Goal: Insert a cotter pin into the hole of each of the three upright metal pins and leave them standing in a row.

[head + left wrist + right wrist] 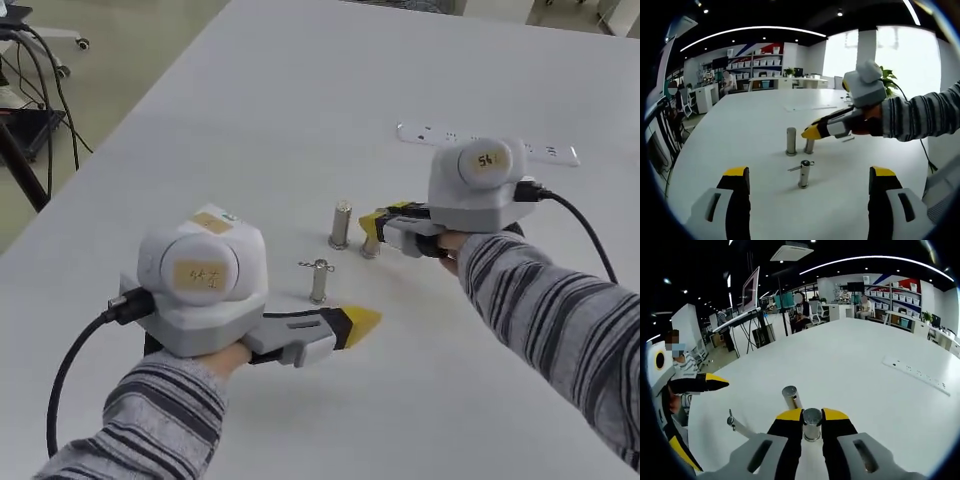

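The right gripper [812,416] has its yellow fingertips [788,416] drawn in on a short metal pin [812,423]. One tip presses each side of it just below its flat top, so the pin is pinched between them. The pin stands upright on the white table [855,360].

In the right gripper view, a taller metal pin [791,396] stands at 11 o'clock from the pinched pin. It is just beside it and clear of the fingers. A third pin [738,426] is farther off at 9 o'clock.

The left gripper [808,174] has its fingers [735,175] spread wide, and they touch nothing. The third pin stands upright at 12 o'clock from the gap, a little beyond the tips and apart from both. A cotter pin [796,168] sits through the hole near its top. Its legs point to 9 o'clock and its loop sits on the 3 o'clock side.

In the head view the three pins stand close together mid-table. From the taller pin, the third pin is at 7 o'clock and the short pin at 4 o'clock. A white power strip [430,133] lies on the table at 1 o'clock, well beyond the right gripper.
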The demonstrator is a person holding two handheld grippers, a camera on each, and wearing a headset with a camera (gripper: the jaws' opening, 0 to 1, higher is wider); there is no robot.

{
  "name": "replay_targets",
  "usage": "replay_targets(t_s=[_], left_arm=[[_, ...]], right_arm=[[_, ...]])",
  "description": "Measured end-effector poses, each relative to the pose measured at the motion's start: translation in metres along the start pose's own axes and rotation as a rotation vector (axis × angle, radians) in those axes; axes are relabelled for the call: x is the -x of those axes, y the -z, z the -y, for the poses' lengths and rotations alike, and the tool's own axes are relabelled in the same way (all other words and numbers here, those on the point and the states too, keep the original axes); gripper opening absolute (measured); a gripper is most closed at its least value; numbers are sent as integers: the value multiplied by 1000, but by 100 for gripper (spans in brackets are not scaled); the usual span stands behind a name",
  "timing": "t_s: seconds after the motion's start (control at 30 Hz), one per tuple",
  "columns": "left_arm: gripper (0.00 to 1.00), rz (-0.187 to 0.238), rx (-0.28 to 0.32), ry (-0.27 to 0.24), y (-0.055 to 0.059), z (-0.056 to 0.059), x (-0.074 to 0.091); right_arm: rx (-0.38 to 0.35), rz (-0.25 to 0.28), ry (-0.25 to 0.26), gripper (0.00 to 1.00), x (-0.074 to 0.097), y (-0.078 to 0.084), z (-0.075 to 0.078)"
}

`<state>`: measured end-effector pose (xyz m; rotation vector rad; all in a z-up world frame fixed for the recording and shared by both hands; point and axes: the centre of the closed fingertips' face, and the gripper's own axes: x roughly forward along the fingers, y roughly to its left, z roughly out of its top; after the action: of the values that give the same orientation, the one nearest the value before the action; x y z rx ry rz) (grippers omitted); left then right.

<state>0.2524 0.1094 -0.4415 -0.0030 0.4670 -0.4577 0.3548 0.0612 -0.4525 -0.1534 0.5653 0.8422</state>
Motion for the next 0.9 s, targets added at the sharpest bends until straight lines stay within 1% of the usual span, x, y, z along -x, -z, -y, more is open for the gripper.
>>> replay_targets(t_s=[0.23, 0.37, 0.6, 0.67, 0.7, 0.73, 0.8, 0.9], left_arm=[[99, 3, -11, 8, -2, 3, 0], [99, 5, -18, 15, -3, 5, 0], [99, 10, -41, 25, -6, 10, 0], [99, 10, -46, 28, -6, 11, -1], [99, 9, -51, 31, -7, 12, -1], [99, 9, -53, 31, -7, 13, -2], [99, 12, -58, 36, -8, 14, -2], [99, 10, -61, 39, -8, 15, -2]], right_arm=[[29, -2, 18, 9, 15, 4, -1], [45, -14, 29, 9, 26, 10, 0], [40, -23, 41, 9, 47, 22, -3], [40, -22, 43, 9, 52, 25, -4], [40, -25, 45, 9, 53, 27, 0], [43, -29, 46, 9, 55, 28, 1], [59, -43, 51, 9, 60, 34, -2], [63, -50, 56, 9, 65, 41, -4]])
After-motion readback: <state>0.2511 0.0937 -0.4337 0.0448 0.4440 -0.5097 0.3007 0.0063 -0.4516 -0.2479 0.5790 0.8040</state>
